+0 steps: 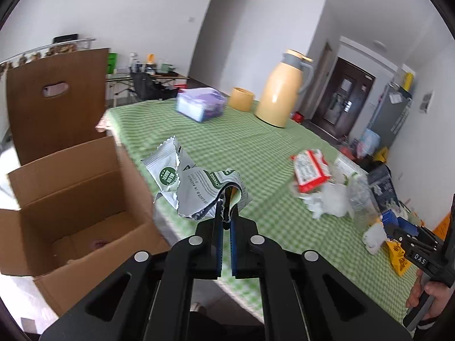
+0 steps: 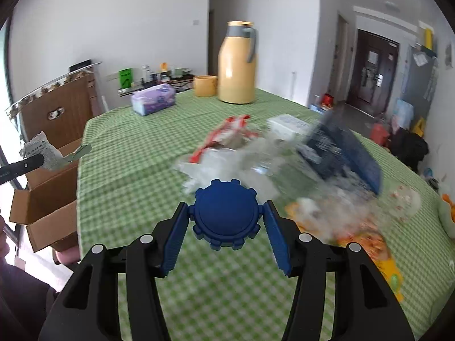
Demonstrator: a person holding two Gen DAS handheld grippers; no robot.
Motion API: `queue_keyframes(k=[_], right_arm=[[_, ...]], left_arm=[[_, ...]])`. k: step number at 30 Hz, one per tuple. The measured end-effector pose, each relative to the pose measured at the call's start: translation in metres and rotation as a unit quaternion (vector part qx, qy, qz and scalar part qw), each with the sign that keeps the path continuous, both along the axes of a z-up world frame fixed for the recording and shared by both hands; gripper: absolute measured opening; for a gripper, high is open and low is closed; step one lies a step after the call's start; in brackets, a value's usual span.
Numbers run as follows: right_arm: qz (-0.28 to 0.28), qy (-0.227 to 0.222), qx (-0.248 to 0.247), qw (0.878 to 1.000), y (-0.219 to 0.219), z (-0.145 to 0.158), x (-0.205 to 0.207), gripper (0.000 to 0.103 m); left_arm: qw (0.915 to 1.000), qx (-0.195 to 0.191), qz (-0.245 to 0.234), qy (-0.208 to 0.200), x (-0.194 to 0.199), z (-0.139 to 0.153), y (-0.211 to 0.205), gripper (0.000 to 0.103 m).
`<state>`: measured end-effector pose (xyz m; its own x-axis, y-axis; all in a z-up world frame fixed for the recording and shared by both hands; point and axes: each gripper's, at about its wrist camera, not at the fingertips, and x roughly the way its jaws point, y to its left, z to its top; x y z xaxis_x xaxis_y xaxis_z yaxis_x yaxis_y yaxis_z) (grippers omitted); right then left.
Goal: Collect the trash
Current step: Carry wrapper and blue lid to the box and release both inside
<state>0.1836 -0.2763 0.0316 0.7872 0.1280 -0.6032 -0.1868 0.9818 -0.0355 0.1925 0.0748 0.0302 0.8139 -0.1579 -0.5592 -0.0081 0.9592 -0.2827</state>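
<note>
My left gripper (image 1: 226, 213) is shut on a crumpled grey-and-green snack wrapper (image 1: 193, 182) and holds it above the table's left edge, beside an open cardboard box (image 1: 71, 199). My right gripper (image 2: 226, 213) is shut on a blue bottle cap (image 2: 226, 213); the clear plastic bottle (image 2: 256, 170) behind it is blurred. The wrapper and left gripper also show in the right wrist view (image 2: 39, 150), over the box (image 2: 42, 199). More trash lies on the green checked cloth (image 1: 256, 147): a red-and-white packet (image 1: 310, 170), white crumpled paper (image 1: 330, 201) and a dark blue carton (image 2: 341, 150).
A yellow thermos jug (image 1: 281, 91), a yellow cup (image 1: 241, 99) and a purple tissue pack (image 1: 200, 103) stand at the table's far end. An orange-yellow wrapper (image 2: 378, 244) lies at the near right. A wooden chair back (image 1: 57, 99) rises behind the box.
</note>
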Motion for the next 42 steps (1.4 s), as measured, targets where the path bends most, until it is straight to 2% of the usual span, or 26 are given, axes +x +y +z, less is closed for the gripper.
queue_keyframes(k=[6, 10, 14, 20, 23, 27, 37, 40, 41, 42], right_arm=[[0.074, 0.0, 0.005, 0.997, 0.077, 0.003, 0.027, 0.053], [0.137, 0.001, 0.006, 0.991, 0.137, 0.005, 0.04, 0.053], [0.203, 0.006, 0.015, 0.979, 0.205, 0.008, 0.053, 0.053], [0.309, 0.022, 0.001, 0.951, 0.308, 0.001, 0.055, 0.053], [0.341, 0.024, -0.01, 0.94, 0.343, -0.002, 0.053, 0.053], [0.363, 0.026, -0.014, 0.931, 0.371, -0.002, 0.055, 0.053], [0.38, 0.043, -0.03, 0.923, 0.4, -0.014, 0.066, 0.053], [0.383, 0.053, -0.034, 0.922, 0.408, -0.021, 0.074, 0.053], [0.382, 0.057, -0.033, 0.922, 0.41, -0.023, 0.078, 0.053], [0.382, 0.062, -0.032, 0.921, 0.412, -0.026, 0.08, 0.053]], left_arm=[[0.997, 0.007, 0.077, 0.0, -0.023, 0.0, 0.073, 0.001], [0.9896, 0.009, 0.143, 0.012, -0.041, -0.006, 0.133, 0.001], [0.9795, 0.002, 0.2, 0.023, -0.059, -0.012, 0.185, 0.001], [0.9664, -0.012, 0.253, 0.045, -0.076, -0.028, 0.24, 0.001], [0.9639, -0.018, 0.26, 0.054, -0.08, -0.035, 0.253, 0.001], [0.963, -0.021, 0.263, 0.055, -0.081, -0.036, 0.261, 0.001], [0.9632, -0.031, 0.256, 0.074, -0.063, -0.049, 0.272, 0.001], [0.967, -0.083, 0.225, 0.086, -0.05, -0.061, 0.28, 0.002], [0.9657, -0.109, 0.212, 0.104, -0.042, -0.07, 0.285, 0.002], [0.9632, -0.119, 0.21, 0.119, -0.035, -0.077, 0.288, 0.002]])
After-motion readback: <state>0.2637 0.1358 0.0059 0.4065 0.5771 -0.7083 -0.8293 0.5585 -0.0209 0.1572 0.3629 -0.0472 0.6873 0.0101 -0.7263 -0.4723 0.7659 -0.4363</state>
